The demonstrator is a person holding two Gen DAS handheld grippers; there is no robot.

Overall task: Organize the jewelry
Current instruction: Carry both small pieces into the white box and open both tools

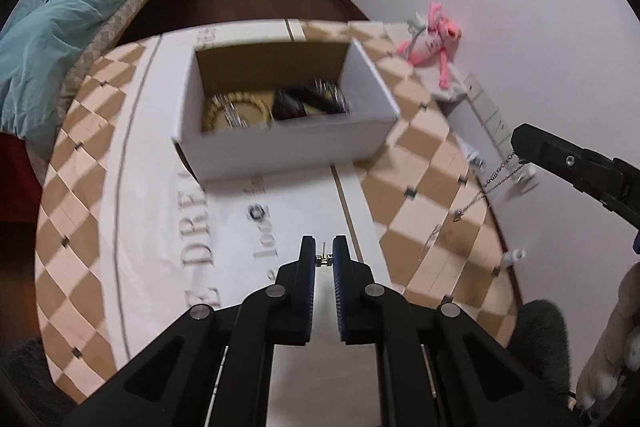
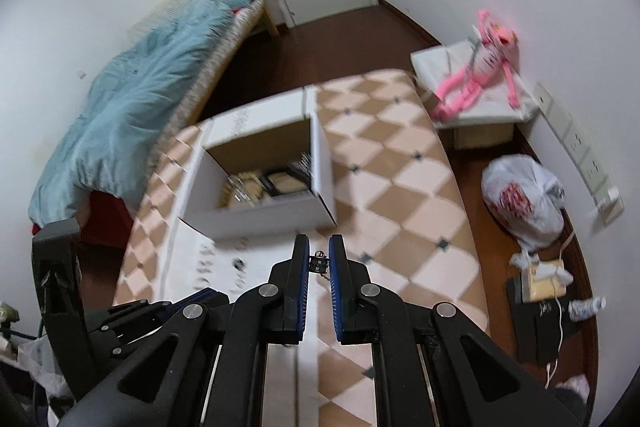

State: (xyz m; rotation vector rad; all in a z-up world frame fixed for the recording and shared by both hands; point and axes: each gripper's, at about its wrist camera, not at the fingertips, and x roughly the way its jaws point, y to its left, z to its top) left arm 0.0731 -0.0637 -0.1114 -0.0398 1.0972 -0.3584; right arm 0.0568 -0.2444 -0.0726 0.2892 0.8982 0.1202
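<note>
**Two small catches, one box waiting**

Right under my lens, my left gripper (image 1: 324, 259) is pressed nearly together on a tiny gold earring (image 1: 323, 259), post poking up between the blue pads. It's light as nothing, hard and slick, so a pinch across its body is the only hold; I reckon any loosening and it drops onto the patterned tabletop (image 1: 416, 163).

Over on the other side, my right gripper (image 2: 319, 264) is clamped on a small dark clasp (image 2: 319, 263). From my left camera I see a thin silver chain (image 1: 486, 185) dangling from that gripper's tips, a small pendant at the low end. It's limp, swingy and tangle-prone, I'd say; the clasp end looks the sound place to hold, letting the rest hang free.

Ahead on the tabletop sits the white cardboard box (image 1: 280, 151), open at the top. Count inside: one beaded bracelet (image 1: 236, 107) at left, a dark piece (image 1: 296, 103) beside it and something silvery (image 1: 332, 91) at right. It's too blurred to count more closely. So: one earring, one chain, one box.
</note>
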